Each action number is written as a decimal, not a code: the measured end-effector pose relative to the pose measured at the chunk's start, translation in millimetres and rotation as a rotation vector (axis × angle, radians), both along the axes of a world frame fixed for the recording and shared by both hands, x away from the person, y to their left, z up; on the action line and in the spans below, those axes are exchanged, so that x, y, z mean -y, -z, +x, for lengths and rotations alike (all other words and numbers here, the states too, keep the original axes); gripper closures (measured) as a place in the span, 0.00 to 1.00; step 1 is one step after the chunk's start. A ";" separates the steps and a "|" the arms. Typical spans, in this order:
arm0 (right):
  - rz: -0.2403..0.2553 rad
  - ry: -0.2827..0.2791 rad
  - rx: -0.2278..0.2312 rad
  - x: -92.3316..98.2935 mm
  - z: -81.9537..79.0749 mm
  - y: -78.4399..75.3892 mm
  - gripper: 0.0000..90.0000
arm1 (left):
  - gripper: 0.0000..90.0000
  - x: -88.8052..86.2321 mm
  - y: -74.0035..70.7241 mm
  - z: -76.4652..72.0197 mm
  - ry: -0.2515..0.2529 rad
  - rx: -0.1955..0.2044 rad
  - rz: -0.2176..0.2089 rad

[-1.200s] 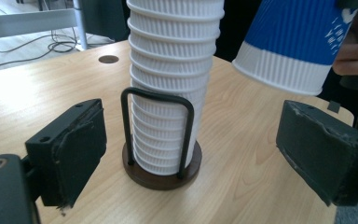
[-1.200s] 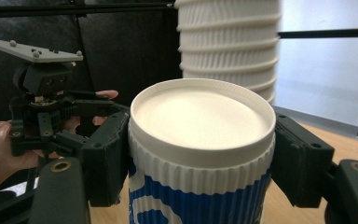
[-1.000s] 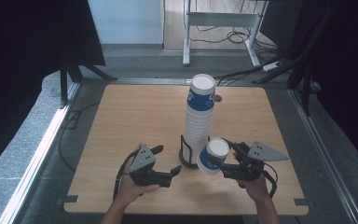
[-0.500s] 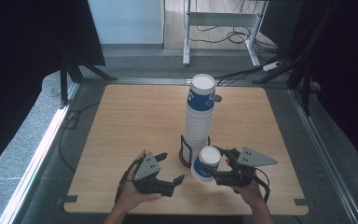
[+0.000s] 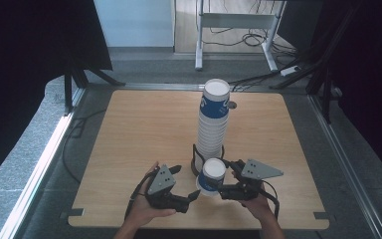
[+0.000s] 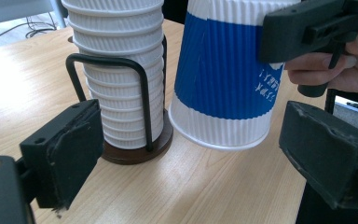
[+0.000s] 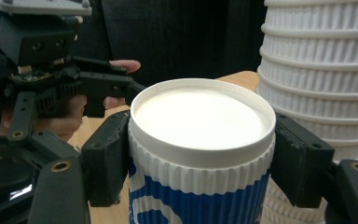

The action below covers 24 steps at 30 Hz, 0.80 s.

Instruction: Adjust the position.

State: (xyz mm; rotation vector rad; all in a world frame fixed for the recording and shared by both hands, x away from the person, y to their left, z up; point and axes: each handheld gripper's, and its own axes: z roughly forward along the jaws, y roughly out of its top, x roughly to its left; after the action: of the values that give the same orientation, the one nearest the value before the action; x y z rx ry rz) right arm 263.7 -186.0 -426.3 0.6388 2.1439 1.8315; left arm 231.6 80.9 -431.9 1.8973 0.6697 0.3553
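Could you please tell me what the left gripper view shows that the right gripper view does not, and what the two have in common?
Left gripper view: the black wire holder on its round wooden base, the held cup's bottom rim tilted just above the table, and the left gripper with jaws open, having just widened, nothing between them.

Right gripper view: the cup's white top from above, and the right gripper with jaws pressed on both sides.

Both: the blue and white cup and the stack of ribbed cups.

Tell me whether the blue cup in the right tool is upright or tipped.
Tipped: the blue cup leans, one base edge lifted off the table, clamped by the right tool.
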 end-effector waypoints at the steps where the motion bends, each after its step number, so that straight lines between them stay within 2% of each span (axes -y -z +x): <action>1: 0.005 0.002 0.001 0.4 0.1 -0.1 0.32 | 0.08 0.6 0.4 -0.1 0.001 -0.001 0.002; 7: 0.005 0.002 0.005 -2.0 -0.4 0.8 0.32 | 0.07 6.5 3.9 -0.8 0.005 0.001 0.029; 15: -0.013 -0.007 0.018 -10.4 -3.0 2.7 0.32 | 0.06 12.5 8.3 -0.6 0.018 -0.013 0.018; 24: -0.021 -0.033 0.027 -21.1 -7.5 3.8 0.32 | 0.06 22.6 16.0 -0.6 0.022 -0.013 0.040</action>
State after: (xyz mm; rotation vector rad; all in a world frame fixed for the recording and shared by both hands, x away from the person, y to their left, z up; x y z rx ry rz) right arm 256.2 -164.9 -430.1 0.5739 2.1660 1.8213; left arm 231.0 58.3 -447.8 1.9447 0.6538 0.3446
